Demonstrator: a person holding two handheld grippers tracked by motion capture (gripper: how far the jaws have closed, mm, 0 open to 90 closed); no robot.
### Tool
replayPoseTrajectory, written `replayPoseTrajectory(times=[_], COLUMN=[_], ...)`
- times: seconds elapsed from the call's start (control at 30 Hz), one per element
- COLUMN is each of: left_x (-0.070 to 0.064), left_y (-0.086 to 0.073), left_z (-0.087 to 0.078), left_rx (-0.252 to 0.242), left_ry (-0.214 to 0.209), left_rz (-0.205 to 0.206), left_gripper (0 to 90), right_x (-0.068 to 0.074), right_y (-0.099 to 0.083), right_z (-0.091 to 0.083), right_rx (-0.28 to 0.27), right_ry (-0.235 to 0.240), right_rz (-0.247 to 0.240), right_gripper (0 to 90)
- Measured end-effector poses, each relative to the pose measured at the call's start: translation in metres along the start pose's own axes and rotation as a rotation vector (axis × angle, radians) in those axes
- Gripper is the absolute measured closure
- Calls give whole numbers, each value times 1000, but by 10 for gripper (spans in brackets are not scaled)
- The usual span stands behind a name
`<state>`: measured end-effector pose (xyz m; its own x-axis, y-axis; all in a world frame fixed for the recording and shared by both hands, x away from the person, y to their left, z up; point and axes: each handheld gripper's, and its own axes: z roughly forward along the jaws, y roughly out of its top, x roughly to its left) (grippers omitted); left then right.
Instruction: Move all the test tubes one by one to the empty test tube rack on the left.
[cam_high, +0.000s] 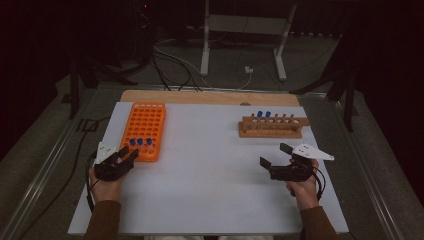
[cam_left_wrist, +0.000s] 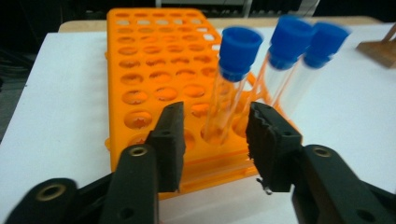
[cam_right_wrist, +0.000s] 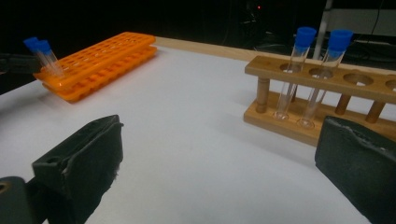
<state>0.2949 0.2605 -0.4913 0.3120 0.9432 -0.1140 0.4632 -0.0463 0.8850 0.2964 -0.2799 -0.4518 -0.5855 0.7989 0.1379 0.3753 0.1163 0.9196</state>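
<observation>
Three tubes with blue caps stand in the near end of the orange rack (cam_high: 143, 131) on the left side of the white bench (cam_high: 210, 175). Two more tubes with blue caps stand in the wooden rack (cam_high: 271, 127) on the right side. It looks like the job is to move tubes from the orange rack to the wooden one. If so, two are done and three are left.

The left gripper (cam_high: 124, 156) is right at the near end of the orange rack. Its jaws are open. In the left gripper view, the nearest tube (cam_left_wrist: 233, 84) stands just past the two jaws, in line with the gap between them. The jaws do not touch it yet. The other two tubes (cam_left_wrist: 299, 60) lean beside it, a bit blurry.

The right gripper (cam_high: 274, 155) hangs over bare bench, near the wooden rack but apart from it. Its jaws are wide open and hold nothing. The wooden rack has more empty holes to the right of its two tubes (cam_right_wrist: 310, 70).

The next step, I think, is for the left jaws to go forward and close on the nearest tube.
</observation>
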Motion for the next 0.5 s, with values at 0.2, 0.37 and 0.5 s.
replayPoseTrajectory(times=[0.2,0.37,0.5], left_x=[-4,-9,-12], left_y=[3,4,4], left_z=[-15,-28,-36], left_rx=[-38,-67,-72], left_ry=[-49,-32,-18], left_rz=[-1,-3,7], left_gripper=[417,218,107], right_x=[-2,-6,-10], right_y=[6,12,19], right_z=[3,7,11], right_rx=[-1,8,8], right_ry=[-11,-28,-42], right_rz=[-5,-11,-18], right_gripper=[9,9,9])
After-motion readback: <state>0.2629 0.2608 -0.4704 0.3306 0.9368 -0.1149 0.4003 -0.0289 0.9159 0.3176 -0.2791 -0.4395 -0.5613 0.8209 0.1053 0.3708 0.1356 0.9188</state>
